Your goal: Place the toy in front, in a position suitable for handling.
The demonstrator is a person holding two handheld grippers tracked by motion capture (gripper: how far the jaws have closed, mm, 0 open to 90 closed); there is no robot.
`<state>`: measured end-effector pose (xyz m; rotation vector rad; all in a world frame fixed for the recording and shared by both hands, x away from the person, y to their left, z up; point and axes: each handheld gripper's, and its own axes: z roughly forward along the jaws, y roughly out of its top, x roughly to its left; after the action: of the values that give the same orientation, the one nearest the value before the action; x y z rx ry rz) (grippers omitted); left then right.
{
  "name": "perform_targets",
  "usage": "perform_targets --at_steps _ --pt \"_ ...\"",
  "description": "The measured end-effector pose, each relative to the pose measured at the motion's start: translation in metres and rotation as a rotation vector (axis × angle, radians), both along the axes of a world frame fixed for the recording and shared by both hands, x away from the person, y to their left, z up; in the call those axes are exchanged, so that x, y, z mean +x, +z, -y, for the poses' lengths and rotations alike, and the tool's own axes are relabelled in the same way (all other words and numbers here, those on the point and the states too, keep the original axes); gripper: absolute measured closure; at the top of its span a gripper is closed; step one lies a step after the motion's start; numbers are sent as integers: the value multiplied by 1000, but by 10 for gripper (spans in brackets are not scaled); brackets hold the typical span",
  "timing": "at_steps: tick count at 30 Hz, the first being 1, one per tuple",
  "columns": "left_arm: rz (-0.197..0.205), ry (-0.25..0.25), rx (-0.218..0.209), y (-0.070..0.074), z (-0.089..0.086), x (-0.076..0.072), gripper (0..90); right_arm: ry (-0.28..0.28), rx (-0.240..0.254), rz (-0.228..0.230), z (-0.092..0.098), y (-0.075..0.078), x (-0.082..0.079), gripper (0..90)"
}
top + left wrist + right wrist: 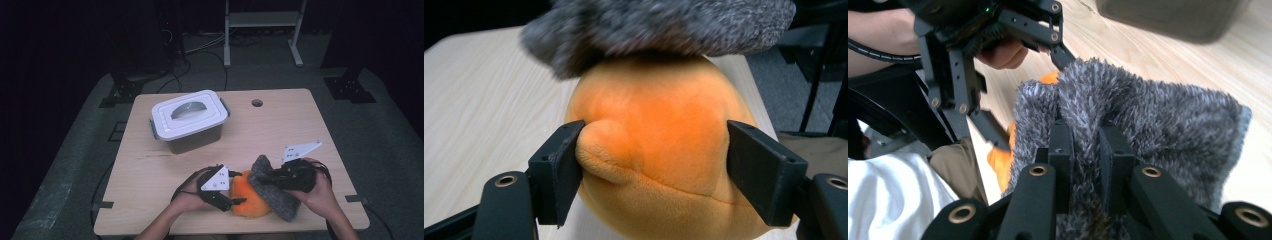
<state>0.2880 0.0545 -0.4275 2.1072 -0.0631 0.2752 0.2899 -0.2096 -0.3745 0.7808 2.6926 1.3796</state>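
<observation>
Your left gripper [651, 150] clamped the orange plush [659, 150] between wide-set jaws, while your right gripper [1085, 145] pinched the grey fuzzy cloth [1148, 115] draped over it

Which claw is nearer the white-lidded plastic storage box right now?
Left. The left claw clamps the orange plush toy, below the white-lidded plastic storage box; the right claw, pinching grey fuzzy cloth, sits farther right.

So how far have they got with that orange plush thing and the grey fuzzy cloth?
Done: the left gripper is clamped on the orange plush toy, steadying it on the table. In hand: the right gripper pinches the grey fuzzy cloth, which drapes over the toy's top. Left: the cloth covers only part of it, and the lidded white box sits shut and untouched.
</observation>
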Motion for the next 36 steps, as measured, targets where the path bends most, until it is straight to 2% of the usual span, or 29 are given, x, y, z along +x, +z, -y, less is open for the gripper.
perform_targets --at_steps 3,4,6,8,10,12,14,18,19,21,24,29,33,36 --pt "14 -5 6 0 0 -2 261 6 -32 -7 -5 -4 1 779" --pt "7 -2 5 0 0 -2 250 8 -22 -20 -3 -7 2 780" --pt "-15 17 -3 2 0 0 203 2 -14 -39 4 -11 4 780" --pt "-54 22 -8 2 0 3 162 2 -12 -68 10 -13 3 781" --pt "-71 6 -10 0 0 4 188 15 -16 -86 12 -12 2 780" --pt "-48 1 1 1 1 2 244 16 -22 -79 12 -9 1 781" --pt "-28 -12 6 2 2 0 273 17 -17 -51 10 -3 -1 782" --pt "54 -54 11 4 7 -9 299 41 1 5 -6 10 -7 781" --pt "72 -59 18 5 7 -12 299 47 -9 11 -10 11 -8 781" --pt "82 -56 25 5 8 -13 299 47 -35 12 -13 9 -8 782" --pt "73 -50 22 4 6 -11 300 32 -2 -23 -4 2 -2 782" --pt "57 -44 20 3 4 -8 295 -36 10 -60 21 -9 8 783" --pt "16 -25 14 1 1 -3 289 -88 7 -90 36 -19 12 782" --pt "-41 3 8 -1 -1 3 290 -87 9 -68 34 -15 9 782"
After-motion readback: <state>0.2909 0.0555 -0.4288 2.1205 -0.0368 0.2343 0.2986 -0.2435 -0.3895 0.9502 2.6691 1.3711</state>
